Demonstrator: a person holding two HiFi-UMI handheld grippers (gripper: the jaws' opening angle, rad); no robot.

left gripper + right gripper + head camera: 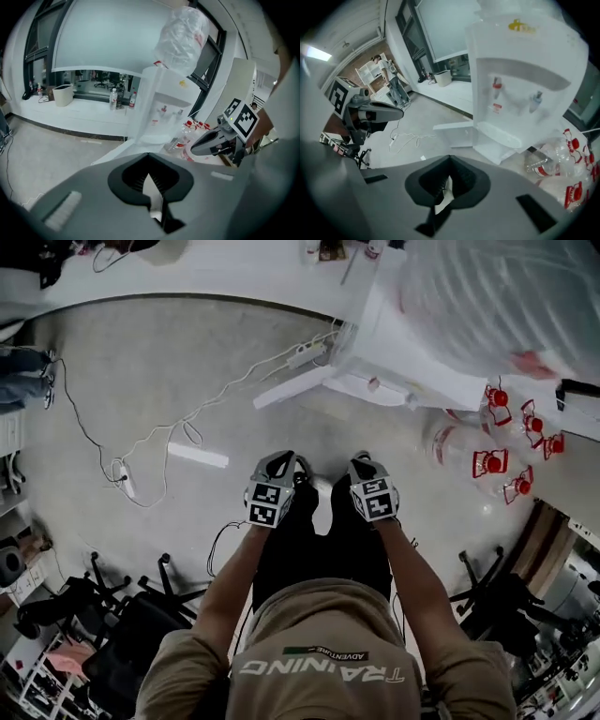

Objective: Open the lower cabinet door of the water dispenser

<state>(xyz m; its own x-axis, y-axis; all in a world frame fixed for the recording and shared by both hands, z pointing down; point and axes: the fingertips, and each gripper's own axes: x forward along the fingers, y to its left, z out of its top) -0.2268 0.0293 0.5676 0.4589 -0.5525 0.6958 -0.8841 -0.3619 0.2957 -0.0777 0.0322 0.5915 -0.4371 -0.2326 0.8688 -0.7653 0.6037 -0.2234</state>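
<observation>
The white water dispenser (422, 343) stands at the upper right of the head view with a big clear bottle (180, 35) on top. Its lower cabinet door (292, 386) stands swung out to the left, a white panel also visible in the right gripper view (452, 126). Both grippers are held close to the person's body, well short of the dispenser. My left gripper (278, 461) is shut with nothing between its jaws (149, 174). My right gripper (361, 462) is shut and empty too (449, 177).
Several empty water bottles with red caps (497, 460) lie on the floor right of the dispenser. A power strip with white cables (124, 479) runs across the floor at left. Office chairs (112, 606) stand behind at lower left, and a white counter (187, 277) lines the far wall.
</observation>
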